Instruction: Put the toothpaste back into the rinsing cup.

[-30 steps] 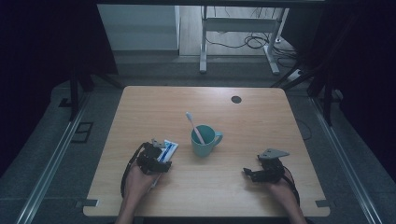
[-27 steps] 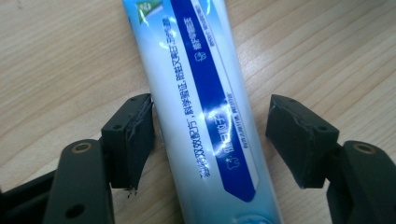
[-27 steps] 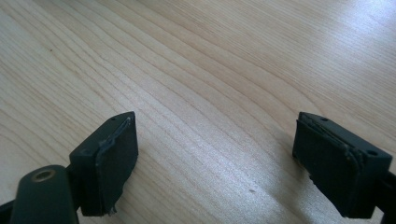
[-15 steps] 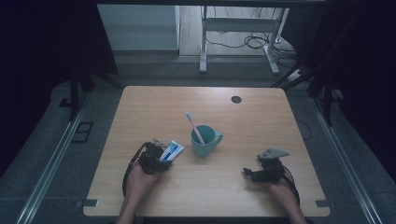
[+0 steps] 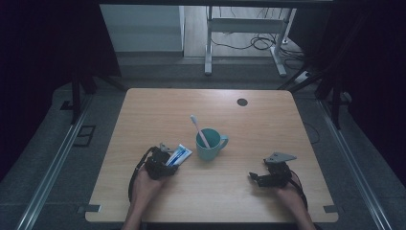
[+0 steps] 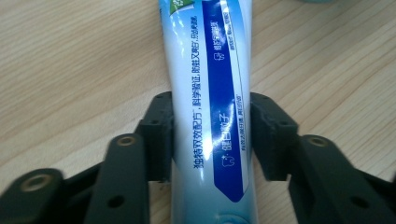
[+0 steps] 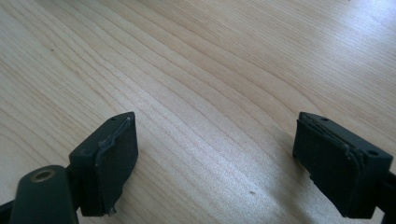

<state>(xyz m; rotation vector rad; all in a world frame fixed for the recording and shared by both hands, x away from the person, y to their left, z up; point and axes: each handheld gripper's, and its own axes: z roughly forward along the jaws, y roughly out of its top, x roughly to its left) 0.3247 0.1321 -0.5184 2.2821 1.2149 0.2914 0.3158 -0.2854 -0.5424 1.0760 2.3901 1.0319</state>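
In the high view, the left gripper (image 5: 165,165) sits near the front left of the wooden worktop (image 5: 268,124), held in the person's left hand (image 5: 143,184). Its fingers close on a blue and white toothpaste tube (image 5: 179,154), which points up and to the right towards a teal mug (image 5: 209,144). The tube's far end lies just beside the mug; whether the two touch cannot be told. A toothbrush (image 5: 199,130) stands tilted in the mug, head up and leaning to the left. Against the picture from a second ago, the tube and the left gripper have crept slightly to the right, nearer the mug, while the mug and the toothbrush have stayed where they were. The right gripper (image 5: 256,178) rests near the front right of the worktop, well apart from the mug, in the same place as before.

In the left gripper view, the toothpaste tube (image 6: 210,93) runs straight up the middle between the two black fingers (image 6: 159,135), which press its sides from left and right. The tube lies low over the wood grain, its printed blue panel facing up.

In the right gripper view, the right gripper (image 7: 215,158) has its fingers (image 7: 112,163) spread wide with nothing held, and bare wood lies between them.
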